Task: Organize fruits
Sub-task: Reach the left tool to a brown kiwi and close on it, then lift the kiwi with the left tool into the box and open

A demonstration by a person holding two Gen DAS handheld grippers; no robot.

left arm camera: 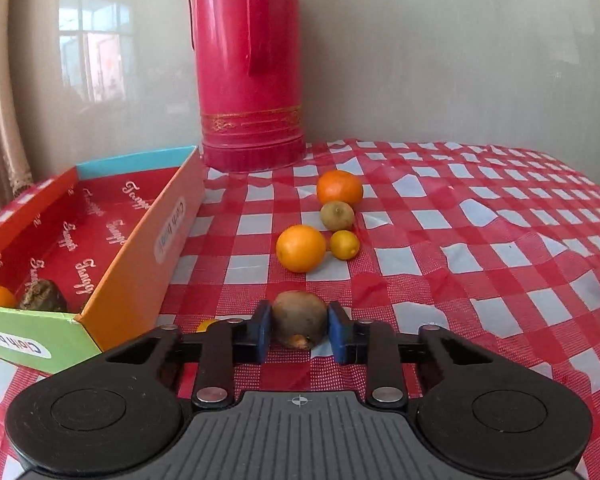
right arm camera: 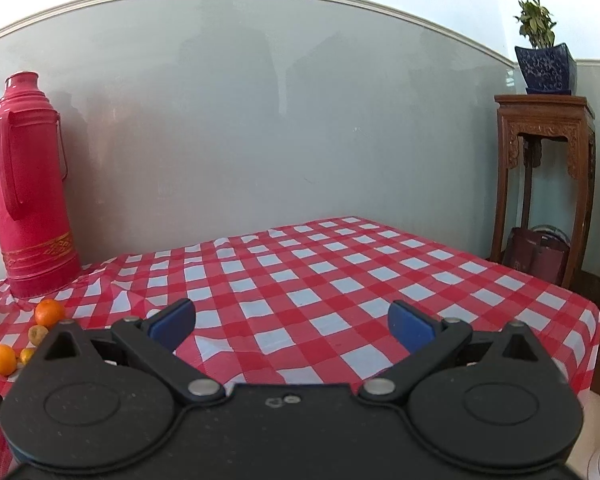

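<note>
Between the blue pads of my left tongs sat a brown kiwi, pinched across its width just above the tabletop, beside the box it seemed meant for. Its long axis ran toward the camera, stem end nearest. My right tongs gaped wide, holding nothing.

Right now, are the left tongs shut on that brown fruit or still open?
Shut on it: the left tongs have both blue pads pressed against the brown fruit's sides, no gap showing.
</note>
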